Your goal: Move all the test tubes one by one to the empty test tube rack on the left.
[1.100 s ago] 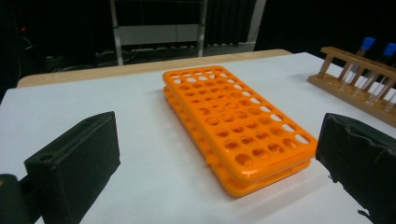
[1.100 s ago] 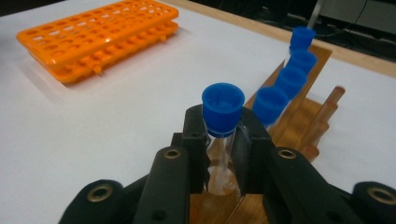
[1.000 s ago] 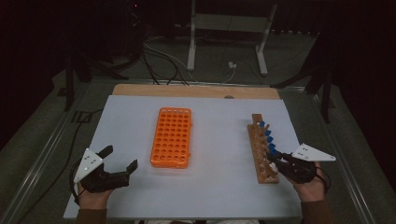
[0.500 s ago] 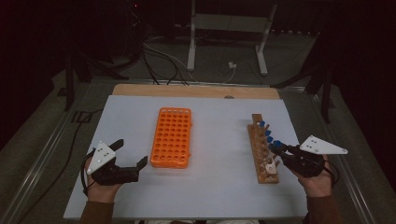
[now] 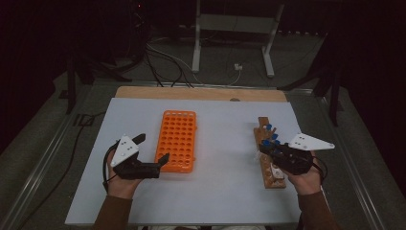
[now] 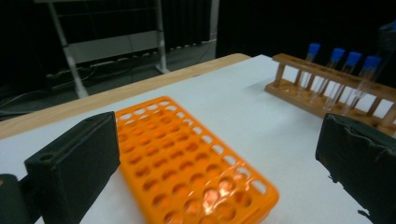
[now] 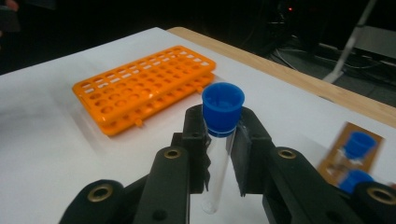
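Both hands have shifted since the earlier high view: the left gripper [image 5: 151, 148] has come in from the near left corner of the desk toward the orange rack [image 5: 176, 140], and the right gripper [image 5: 266, 150] has risen from the wooden rack [image 5: 267, 153], bringing a blue-capped tube [image 5: 261, 148] with it.

From the high view, the orange rack lies flat at the middle of the white desk [image 5: 220, 191], its long side running from near edge to far edge. The wooden rack sits toward the right edge with several more capped tubes standing in it. The left gripper's jaws stand spread, one tip just beside the orange rack's near left corner, holding nothing.

In the left gripper view, both black jaws sit wide apart with the orange rack [image 6: 187, 163] between and beyond them; its holes look unfilled. The wooden rack [image 6: 327, 93] stands farther off with blue-capped tubes upright in it.

In the right gripper view, the right gripper [image 7: 219, 149] is clamped on the clear tube [image 7: 218, 154] just below its blue cap, tube roughly upright, bottom end free above the desk. The orange rack [image 7: 144, 88] lies well ahead.

To do the carry well, I judge the tube should stay vertical, travel high enough to clear the rack's top, line up over one hole before lowering, and the left gripper could steady the rack's near corner so it does not slide.
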Demonstrator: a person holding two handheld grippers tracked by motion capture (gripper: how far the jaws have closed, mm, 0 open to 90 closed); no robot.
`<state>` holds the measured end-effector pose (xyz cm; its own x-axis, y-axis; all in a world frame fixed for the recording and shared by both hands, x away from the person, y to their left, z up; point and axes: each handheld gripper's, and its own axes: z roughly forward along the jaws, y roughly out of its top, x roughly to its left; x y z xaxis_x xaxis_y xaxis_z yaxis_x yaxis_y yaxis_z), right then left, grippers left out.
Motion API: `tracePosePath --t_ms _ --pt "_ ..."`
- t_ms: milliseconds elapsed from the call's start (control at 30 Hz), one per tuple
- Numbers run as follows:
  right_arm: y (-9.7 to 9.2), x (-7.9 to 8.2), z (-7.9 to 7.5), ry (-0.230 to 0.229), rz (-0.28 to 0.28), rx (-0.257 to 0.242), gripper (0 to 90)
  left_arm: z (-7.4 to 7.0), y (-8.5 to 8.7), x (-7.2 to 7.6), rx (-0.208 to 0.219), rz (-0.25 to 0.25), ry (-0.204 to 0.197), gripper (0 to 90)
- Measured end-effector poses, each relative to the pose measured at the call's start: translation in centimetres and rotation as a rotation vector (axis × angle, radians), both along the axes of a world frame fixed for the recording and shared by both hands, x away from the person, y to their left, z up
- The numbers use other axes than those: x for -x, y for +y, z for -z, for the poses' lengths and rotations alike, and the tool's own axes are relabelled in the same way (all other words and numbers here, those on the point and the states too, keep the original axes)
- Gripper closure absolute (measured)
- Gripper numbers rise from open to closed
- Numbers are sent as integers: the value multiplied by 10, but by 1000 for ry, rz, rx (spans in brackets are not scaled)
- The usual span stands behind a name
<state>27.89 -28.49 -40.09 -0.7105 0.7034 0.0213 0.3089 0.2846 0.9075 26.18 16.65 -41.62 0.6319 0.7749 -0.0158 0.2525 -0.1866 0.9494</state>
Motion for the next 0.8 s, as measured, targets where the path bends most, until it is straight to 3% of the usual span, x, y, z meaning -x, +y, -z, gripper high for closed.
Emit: tracePosePath --t_ms 333,800 --pt "25 -11 -1 7 -38 -19 767 -3 -37 -15 -8 66 3 7" --pt "57 -24 1 38 -82 -36 767 7 -77 -31 -26 122 29 7"
